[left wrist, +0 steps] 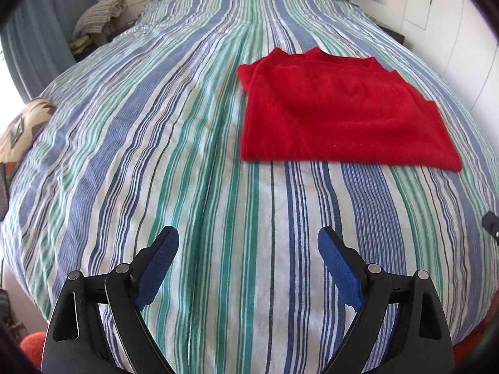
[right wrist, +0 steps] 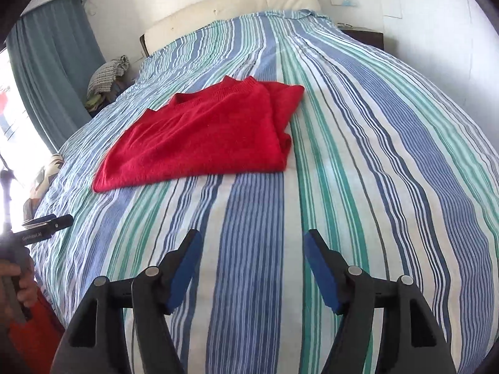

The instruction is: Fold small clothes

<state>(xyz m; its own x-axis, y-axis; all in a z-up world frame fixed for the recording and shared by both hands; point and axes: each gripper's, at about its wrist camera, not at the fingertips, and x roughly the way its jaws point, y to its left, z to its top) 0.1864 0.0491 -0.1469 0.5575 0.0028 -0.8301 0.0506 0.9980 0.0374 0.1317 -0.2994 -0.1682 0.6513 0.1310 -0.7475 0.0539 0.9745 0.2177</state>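
A red sweater [left wrist: 340, 115] lies on the striped bedspread [left wrist: 187, 155], already folded into a compact, roughly rectangular packet with its neckline turned toward the headboard [right wrist: 230, 9]; its sleeves appear tucked in, and a doubled layer shows along one side edge. The fold looks largely complete; at most a final halving or a smoothing seems to remain. The left gripper [left wrist: 248, 268] and the right gripper [right wrist: 252, 268] both hover on the near side of the sweater, clear of its near hem, jaws spread and holding nothing. Open bedspread surrounds the sweater on all sides. Beyond the sweater's left, near the bed edge, sit a patterned cushion [left wrist: 25, 124] and a heap of cloth [left wrist: 99, 12], both well apart from it.
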